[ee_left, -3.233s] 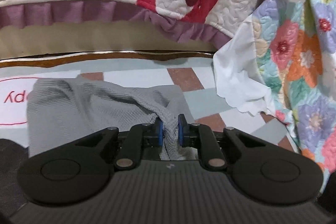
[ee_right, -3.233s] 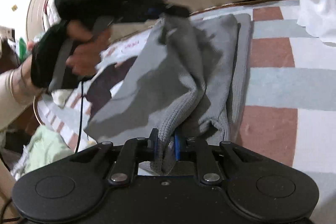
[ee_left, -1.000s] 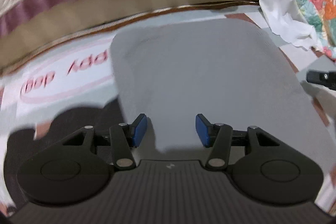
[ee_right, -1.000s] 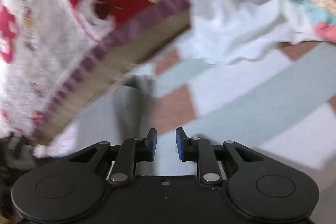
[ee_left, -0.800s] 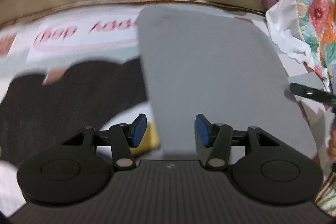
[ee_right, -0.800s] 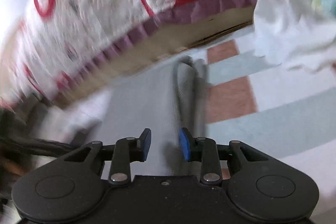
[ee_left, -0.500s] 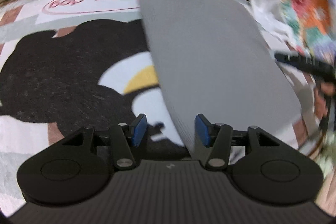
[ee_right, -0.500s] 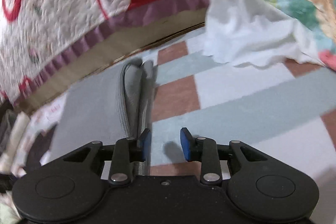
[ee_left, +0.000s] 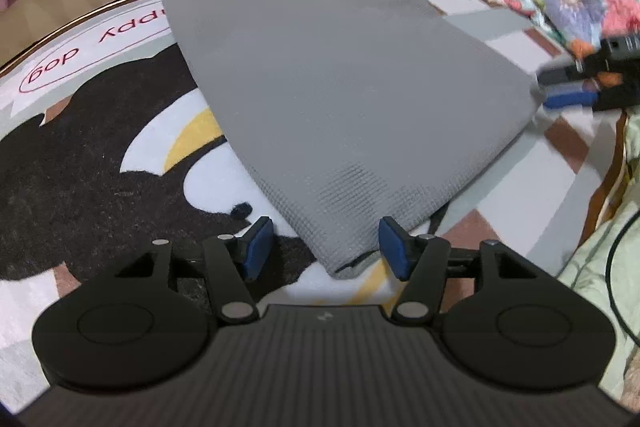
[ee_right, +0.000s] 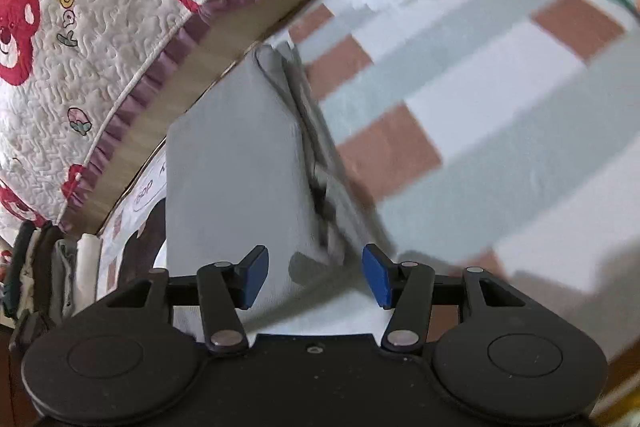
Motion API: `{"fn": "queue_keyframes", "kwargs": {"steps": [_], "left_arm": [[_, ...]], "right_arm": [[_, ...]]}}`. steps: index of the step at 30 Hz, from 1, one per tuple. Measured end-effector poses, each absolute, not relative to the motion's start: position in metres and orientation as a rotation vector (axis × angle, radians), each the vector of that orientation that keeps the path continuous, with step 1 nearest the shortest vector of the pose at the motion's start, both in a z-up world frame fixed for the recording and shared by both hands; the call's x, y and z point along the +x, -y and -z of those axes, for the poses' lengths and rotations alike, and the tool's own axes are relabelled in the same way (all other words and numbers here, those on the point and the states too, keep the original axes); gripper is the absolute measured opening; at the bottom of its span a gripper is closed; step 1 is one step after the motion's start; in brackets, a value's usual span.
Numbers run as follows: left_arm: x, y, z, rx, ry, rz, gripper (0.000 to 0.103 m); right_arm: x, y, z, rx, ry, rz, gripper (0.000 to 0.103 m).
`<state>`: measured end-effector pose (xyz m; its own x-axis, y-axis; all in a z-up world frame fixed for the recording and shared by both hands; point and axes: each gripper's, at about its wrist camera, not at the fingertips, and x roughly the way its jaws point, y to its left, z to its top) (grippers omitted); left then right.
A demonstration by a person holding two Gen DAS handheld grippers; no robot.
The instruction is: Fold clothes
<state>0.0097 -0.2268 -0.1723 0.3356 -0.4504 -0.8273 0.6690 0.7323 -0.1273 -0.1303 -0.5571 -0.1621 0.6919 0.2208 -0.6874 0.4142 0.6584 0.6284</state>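
Grey waffle-knit garment (ee_left: 340,75), folded, flat on mat

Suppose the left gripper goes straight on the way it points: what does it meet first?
Most likely the near corner of the folded grey garment, which lies between the opening jaws of the left gripper, unpressed. Depth is hard to judge.

Soft, even indoor light – both fisheye views bowed at edges
Left wrist view: sharp centre, motion blur at right gripper (ee_left: 576,83) on right edge; right wrist view smeared w/ motion blur, faint shadows under fingers
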Motion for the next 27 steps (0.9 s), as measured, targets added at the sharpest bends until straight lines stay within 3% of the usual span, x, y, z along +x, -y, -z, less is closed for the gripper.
{"fn": "queue_keyframes", "kwargs": {"steps": [9,12,14,15,19,22,27], "left_arm": [[0.033,0.199,0.178,-0.308,-1.16,0.705,0.056],[0.032,0.203,0.174,-0.279,-1.127,0.703,0.045],[0.028,0.209,0.17,-0.186,-1.088,0.697,0.043],[0.026,0.211,0.168,-0.146,-1.067,0.698,0.043],[0.011,0.216,0.158,0.01,-0.986,0.706,0.047],[-0.01,0.219,0.141,0.166,-0.829,0.657,0.047],[-0.017,0.234,0.102,0.173,-0.685,0.753,0.054]], "right_arm": [[-0.134,0.542,0.189,0.935,-0.772,0.169,0.058],[-0.125,0.544,0.202,1.023,-0.682,0.121,0.058],[-0.118,0.543,0.206,1.025,-0.654,0.1,0.041],[-0.114,0.542,0.206,1.006,-0.646,0.09,0.014],[-0.114,0.536,0.182,0.902,-0.558,0.01,0.011],[-0.107,0.535,0.162,0.861,-0.526,-0.041,0.011],[-0.084,0.54,0.142,0.853,-0.527,-0.098,0.011]]}}
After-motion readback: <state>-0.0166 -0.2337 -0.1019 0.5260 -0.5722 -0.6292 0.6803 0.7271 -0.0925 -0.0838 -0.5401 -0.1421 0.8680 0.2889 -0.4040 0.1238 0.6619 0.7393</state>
